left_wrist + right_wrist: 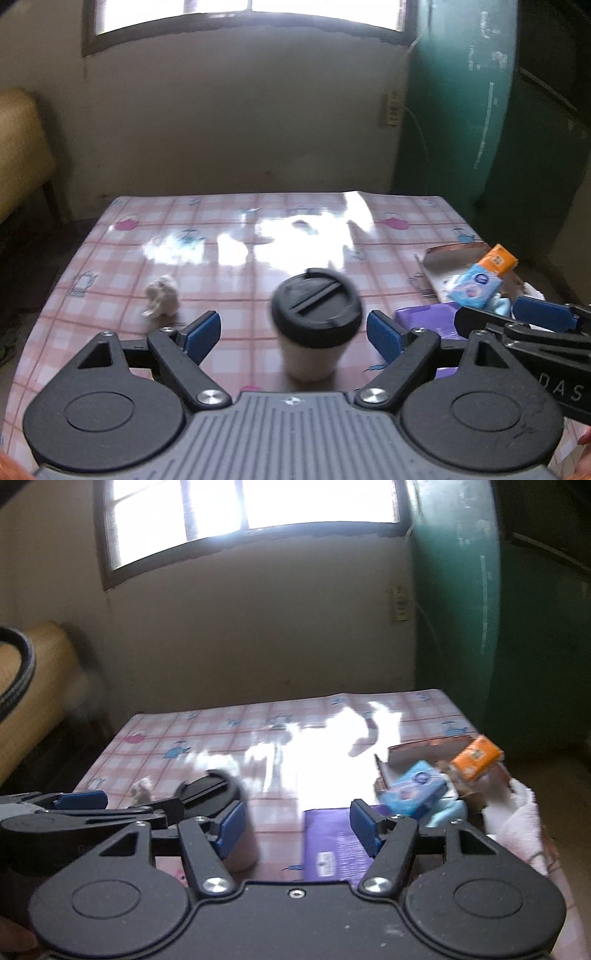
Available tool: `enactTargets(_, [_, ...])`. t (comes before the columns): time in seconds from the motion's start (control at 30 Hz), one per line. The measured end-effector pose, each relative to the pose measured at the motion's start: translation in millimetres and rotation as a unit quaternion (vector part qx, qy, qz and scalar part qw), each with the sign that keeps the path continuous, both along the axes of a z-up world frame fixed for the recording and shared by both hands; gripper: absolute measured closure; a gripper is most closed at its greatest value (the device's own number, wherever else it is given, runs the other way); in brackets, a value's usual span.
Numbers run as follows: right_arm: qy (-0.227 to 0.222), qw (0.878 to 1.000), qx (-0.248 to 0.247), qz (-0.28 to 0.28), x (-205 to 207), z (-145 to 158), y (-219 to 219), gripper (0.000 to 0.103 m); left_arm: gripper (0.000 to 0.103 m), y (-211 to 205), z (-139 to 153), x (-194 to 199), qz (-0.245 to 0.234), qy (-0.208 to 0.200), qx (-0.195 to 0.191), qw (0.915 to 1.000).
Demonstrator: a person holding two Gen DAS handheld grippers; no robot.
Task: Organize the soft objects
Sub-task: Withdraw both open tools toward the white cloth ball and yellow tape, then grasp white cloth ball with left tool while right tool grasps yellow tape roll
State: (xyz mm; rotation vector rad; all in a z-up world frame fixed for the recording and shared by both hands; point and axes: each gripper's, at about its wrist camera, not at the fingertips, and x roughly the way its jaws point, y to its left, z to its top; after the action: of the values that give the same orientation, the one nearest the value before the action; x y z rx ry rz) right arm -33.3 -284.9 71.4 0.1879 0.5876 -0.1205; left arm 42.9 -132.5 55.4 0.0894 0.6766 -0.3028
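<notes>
Left wrist view: the left claw [293,334] gapes wide and empty, a black-lidded white paper cup [314,325] between its jaws untouched, and a crumpled beige soft wad [162,295] lies ahead-left on the pink checked table [221,258].

Right wrist view: the right claw [295,825] is open, holding nothing; a blue tissue pack [413,790] and an orange tissue pack [478,757] sit ahead-right in the cardboard box [424,749]. Likely a reach is under way; next, close on the wad.

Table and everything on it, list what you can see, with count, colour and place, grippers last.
Pink checked vinyl-covered table: one, under everything.
White paper cup with black lid: one, near middle.
Crumpled beige tissue wad: one, left.
Flat purple plastic packet: one, right, near edge.
Open brown cardboard box: one, far right.
Blue tissue pack: one, in box.
Orange tissue pack: one, in box.
White towel: one, right of box.
Left hand-held gripper: open, astride cup.
Right hand-held gripper: open, above purple packet.
</notes>
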Motion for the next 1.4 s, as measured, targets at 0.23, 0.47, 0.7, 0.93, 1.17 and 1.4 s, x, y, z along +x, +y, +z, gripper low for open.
enactTargets(0.23, [0.005, 0.999, 0.000, 0.040, 12.3, -4.6, 39.5, 0.027, 0.014, 40.2, -2.7, 1.4, 0.032, -0.002, -0.001, 0.9995])
enactTargets(0.47, [0.010, 0.997, 0.001, 0.083, 26.5, -13.1, 83.5, 0.027, 0.014, 82.8, -9.6, 3.7, 0.066, -0.001, 0.004, 0.9978])
enactTargets(0.7, [0.018, 0.993, 0.001, 0.119, 38.8, -25.5, 120.2, 0.027, 0.012, 124.4, -20.9, 7.1, 0.104, 0.008, 0.002, 0.9946])
enactTargets(0.93, [0.041, 0.989, -0.001, 0.140, 52.5, -51.8, 147.9, 0.027, 0.012, 160.6, -36.1, 15.9, 0.142, 0.028, -0.002, 0.9895])
enactTargets(1.17, [0.062, 0.989, -0.056, 0.120, 76.9, -84.1, 172.2, 0.027, 0.012, 178.8, -45.6, 22.7, 0.154, 0.037, -0.007, 0.9873])
enactTargets(1.4, [0.063, 0.985, -0.068, 0.145, 99.0, -103.6, 193.7, 0.028, 0.011, 195.5, -54.0, 30.2, 0.163, 0.044, -0.004, 0.9856])
